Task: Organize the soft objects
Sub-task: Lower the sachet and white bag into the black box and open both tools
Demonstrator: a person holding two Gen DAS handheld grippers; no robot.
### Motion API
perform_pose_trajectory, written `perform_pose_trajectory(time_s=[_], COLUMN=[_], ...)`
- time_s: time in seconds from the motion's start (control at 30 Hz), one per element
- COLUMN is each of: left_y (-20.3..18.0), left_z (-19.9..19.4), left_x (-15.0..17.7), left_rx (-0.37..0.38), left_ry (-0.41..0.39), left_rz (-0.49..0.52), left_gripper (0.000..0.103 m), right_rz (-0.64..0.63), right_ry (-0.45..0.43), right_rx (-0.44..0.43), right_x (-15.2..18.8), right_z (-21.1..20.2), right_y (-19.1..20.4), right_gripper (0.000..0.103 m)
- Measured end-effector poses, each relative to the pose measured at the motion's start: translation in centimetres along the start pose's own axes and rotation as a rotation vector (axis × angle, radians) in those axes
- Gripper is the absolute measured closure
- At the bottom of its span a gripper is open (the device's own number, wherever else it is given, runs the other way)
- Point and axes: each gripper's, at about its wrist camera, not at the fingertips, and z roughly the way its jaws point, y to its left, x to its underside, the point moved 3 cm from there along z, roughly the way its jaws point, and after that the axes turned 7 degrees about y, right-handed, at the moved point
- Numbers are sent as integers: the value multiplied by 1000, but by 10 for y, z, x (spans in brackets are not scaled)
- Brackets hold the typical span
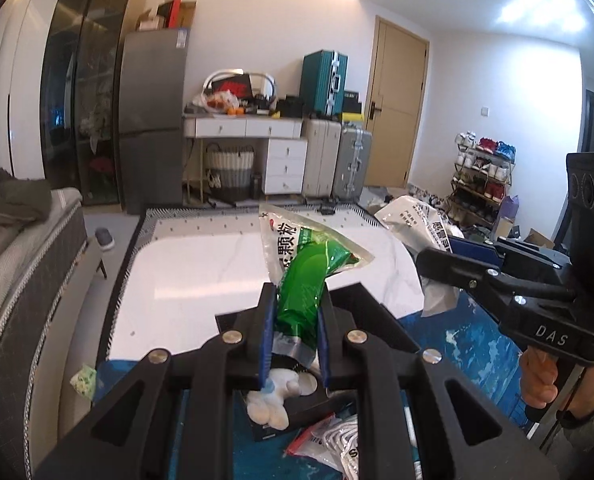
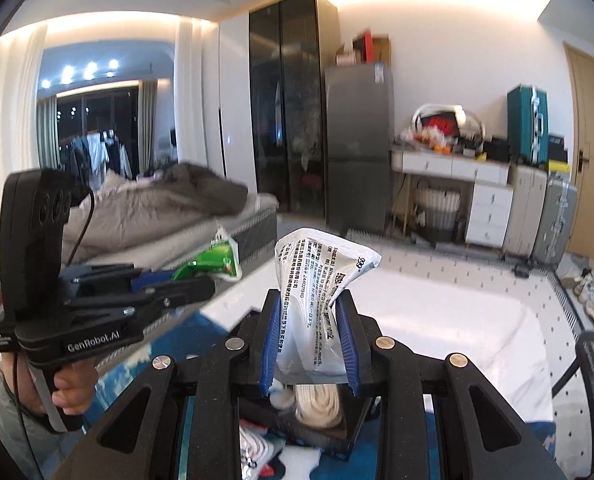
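My left gripper (image 1: 295,312) is shut on a green and clear soft packet (image 1: 309,268) and holds it up in the air over the table. It also shows in the right wrist view (image 2: 213,266) at the left. My right gripper (image 2: 309,320) is shut on a white soft packet (image 2: 317,300) with black print, also held up. That white packet (image 1: 417,220) and the right gripper (image 1: 457,268) show at the right of the left wrist view. Below both grippers a black box (image 1: 285,412) holds a white plush toy (image 1: 273,400).
A white marble table top (image 1: 201,264) with a blue patterned cloth (image 1: 469,344) lies below. Loose plastic packets (image 1: 337,440) lie near the box. A bed (image 1: 17,240) stands at the left. Suitcases (image 1: 337,160), drawers and a shoe rack (image 1: 481,184) stand beyond.
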Motion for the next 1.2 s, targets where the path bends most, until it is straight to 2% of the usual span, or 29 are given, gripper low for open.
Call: perform_pose_trajectory(time_s=[0.23,0.5,0.73,1.2], left_y=[1,2,-3,-5], left_z=[25,50,66,76], left_x=[10,21,28,37], left_rx=[12,35,12,3], left_ry=[68,154,205,245], left_rz=[-10,-26,-22,-17], left_gripper=[87,87,87,86], right_rz=[31,69,82,94], right_ry=[71,203,282,337], right_rx=[-23,-46,-48,-24], right_x=[16,42,56,68], right_z=[26,75,100,119], right_y=[-9,-20,-23,-23], right_gripper=[76,76,76,74])
